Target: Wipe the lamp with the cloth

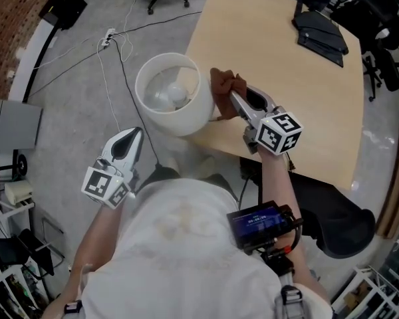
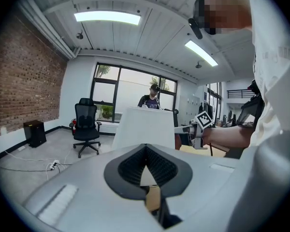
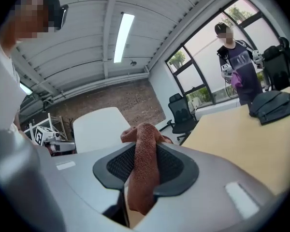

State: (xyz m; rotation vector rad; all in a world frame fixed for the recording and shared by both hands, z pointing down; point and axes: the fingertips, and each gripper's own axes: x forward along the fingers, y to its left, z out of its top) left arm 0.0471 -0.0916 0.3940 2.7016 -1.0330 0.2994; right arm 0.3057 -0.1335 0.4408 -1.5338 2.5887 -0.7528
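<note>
The jaws of my right gripper [image 3: 144, 148] are clamped on the cloth [image 3: 142, 178]. It is a rust-brown, coarse-knit rag pinched between the two pads. One bunched end sticks out past the jaw tips and the other hangs down behind the pads.

The lamp [image 1: 186, 115] sits just ahead of those jaws and to their left, its white drum shade open at the top with the bulb [image 1: 178, 93] showing inside. From the head view the bunched end of the cloth lies right against the shade's outer wall, on the side nearest the table [image 1: 286, 58]. I cannot tell whether it truly presses on the shade or only sits beside it. The pale wooden table runs off to the right of these jaws. A dark bag [image 3: 273, 105] lies on it well beyond them, and a person [image 3: 237, 57] stands farther back by the windows.

My left gripper [image 2: 145, 149] is held low, well apart from the right one, on the lamp's other side. Its jaws are closed tip to tip with nothing between them. The shade stands straight ahead of these jaws but well clear of them. An office chair [image 2: 86, 124] stands on the floor farther off to their left.
</note>
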